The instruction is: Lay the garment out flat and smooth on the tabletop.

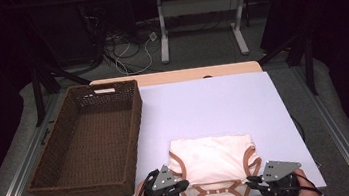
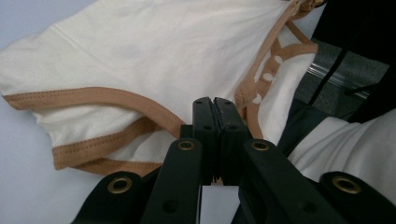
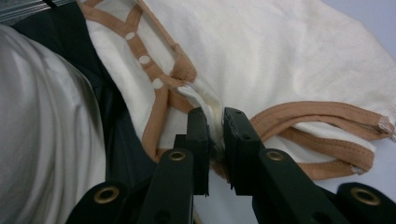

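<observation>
While both claws pinch it, bodysuit (image 1: 213, 158) lies flat.

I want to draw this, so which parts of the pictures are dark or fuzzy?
High view: the room beyond the table is nearly black, the white garment well lit. Left gripper view: the left gripper is dark but sharp. Right gripper view: the grey sleeve at left looks soft and blurry.

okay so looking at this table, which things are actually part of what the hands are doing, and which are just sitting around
In use:
- cream garment with tan trim
- left gripper, shut on its edge
- right gripper, shut on its edge

Lying about:
- wicker basket, beside the garment
- cables on the floor
</observation>
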Action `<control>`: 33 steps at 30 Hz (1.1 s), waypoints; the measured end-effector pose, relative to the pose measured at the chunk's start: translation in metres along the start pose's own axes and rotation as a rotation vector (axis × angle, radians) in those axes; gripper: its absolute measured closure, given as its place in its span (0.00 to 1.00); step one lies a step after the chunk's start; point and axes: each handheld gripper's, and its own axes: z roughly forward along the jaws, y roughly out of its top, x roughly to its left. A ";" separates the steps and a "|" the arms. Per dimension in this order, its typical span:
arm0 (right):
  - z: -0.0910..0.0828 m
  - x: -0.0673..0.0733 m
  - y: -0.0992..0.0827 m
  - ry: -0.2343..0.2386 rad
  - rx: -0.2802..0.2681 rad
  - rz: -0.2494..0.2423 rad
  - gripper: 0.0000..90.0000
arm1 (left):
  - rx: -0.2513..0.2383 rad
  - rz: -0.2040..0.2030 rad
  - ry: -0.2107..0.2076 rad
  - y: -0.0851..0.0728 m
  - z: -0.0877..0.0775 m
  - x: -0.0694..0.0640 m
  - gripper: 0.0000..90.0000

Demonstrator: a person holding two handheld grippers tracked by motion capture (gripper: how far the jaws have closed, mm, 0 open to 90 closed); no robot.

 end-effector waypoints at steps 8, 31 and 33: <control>-0.001 0.005 -0.004 0.036 0.007 0.009 0.90 | 0.027 0.005 -0.011 -0.007 0.002 -0.005 0.98; -0.003 -0.057 0.041 -0.021 -0.099 0.085 0.90 | -0.067 -0.037 0.114 0.064 -0.005 0.049 0.98; -0.001 -0.070 0.053 -0.032 -0.108 0.095 0.90 | -0.073 -0.047 0.129 0.076 -0.003 0.059 0.98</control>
